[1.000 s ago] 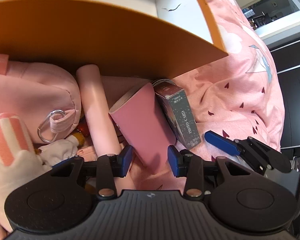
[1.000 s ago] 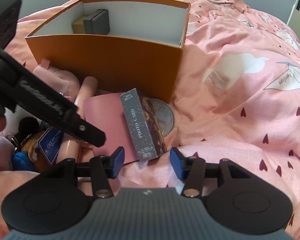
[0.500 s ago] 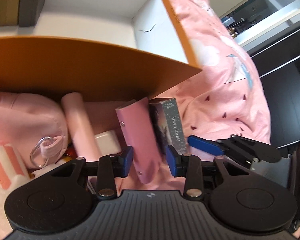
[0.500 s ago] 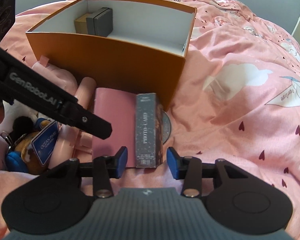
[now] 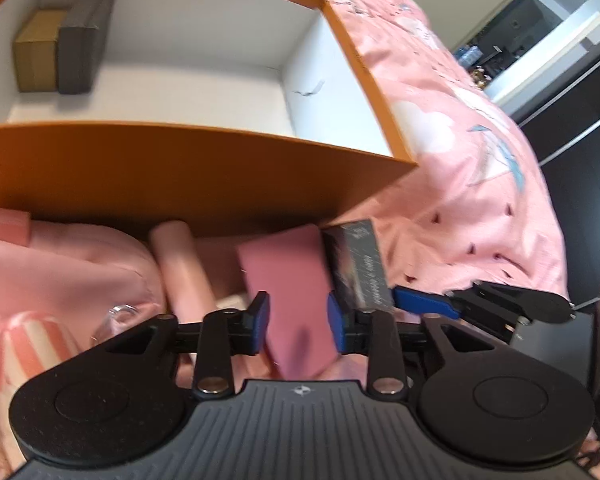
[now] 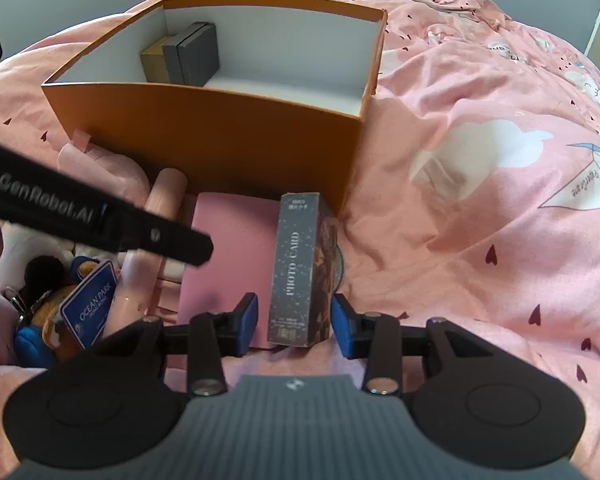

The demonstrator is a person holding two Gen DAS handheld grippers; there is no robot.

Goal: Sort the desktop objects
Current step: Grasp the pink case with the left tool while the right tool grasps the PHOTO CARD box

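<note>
An open orange box (image 5: 180,176) (image 6: 228,132) stands on the pink bed; a tan box (image 5: 34,56) and a grey box (image 5: 84,44) lie in its far left corner. My left gripper (image 5: 298,326) is shut on a pink card holder (image 5: 292,280), held in front of the box wall. My right gripper (image 6: 294,322) is open, its pads either side of a dark "PHOTO CARD" box (image 6: 300,264) without touching it; that box also shows in the left wrist view (image 5: 358,264).
A pink tube (image 6: 156,216) and a pink pouch (image 5: 60,272) lie left of the card holder. A plush toy with a blue "OCEAN PARK" tag (image 6: 88,308) lies at the left. Pink bedding (image 6: 480,200) stretches to the right.
My left gripper has closed on the pink card holder and risen, so the box interior now shows. My right gripper has moved in around the photo card box.
</note>
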